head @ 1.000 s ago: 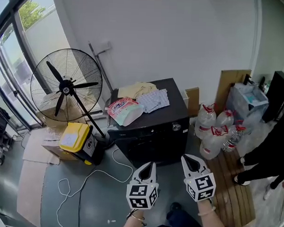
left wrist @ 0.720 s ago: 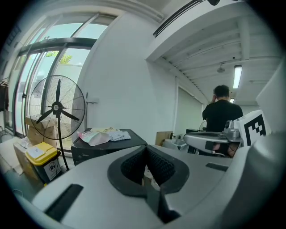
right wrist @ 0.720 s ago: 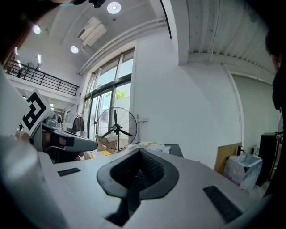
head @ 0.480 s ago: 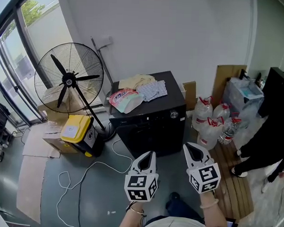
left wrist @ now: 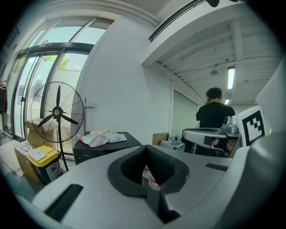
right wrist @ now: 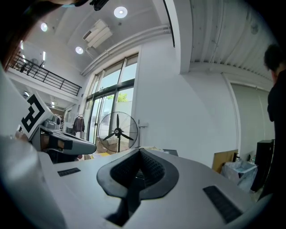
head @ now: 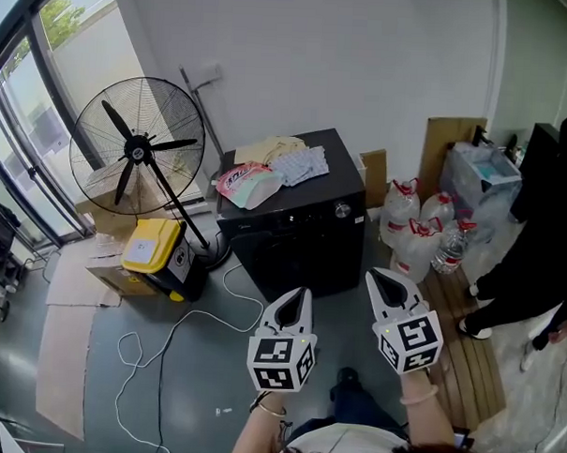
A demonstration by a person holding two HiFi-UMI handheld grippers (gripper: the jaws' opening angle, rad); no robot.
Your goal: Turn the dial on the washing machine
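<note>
Head view, left to right.

- Far left: glazed window wall [head: 26, 116].
- Large pedestal fan [head: 137, 149] stands in front of the wall. Its pole slants down to a base just beside the washer's left front corner.
- Yellow-lidded container [head: 151, 253] sits on a cardboard box [head: 103, 277], left of the fan base.
- White cable [head: 170, 352] loops over the grey floor, from the fan base out in front of the washer's left side.
- Black washing machine [head: 297, 250] stands against the white wall, centre frame.
- On the washer's lid: a pink-and-white detergent pouch [head: 245, 184], a checked cloth [head: 300, 163] and a pale yellow cloth behind them.
- The dial [head: 340, 210] is a small silver knob at the right end of the washer's front control strip, facing the grippers.
- Right of the washer: cardboard sheets [head: 446, 148] lean on the wall.
- A cluster of large water bottles [head: 416, 238] stands on wooden slats [head: 461, 355], with a clear plastic bin [head: 483, 178] behind.
- Far right: a person in black [head: 536, 251].

Fingers.

- Left gripper [head: 300, 297]: jaws closed tip to tip, nothing gripped, pointing at the washer but well apart from it.
- Right gripper [head: 382, 280]: jaws likewise pressed together and empty, roughly in line with the dial, well short of it and touching nothing.
</note>
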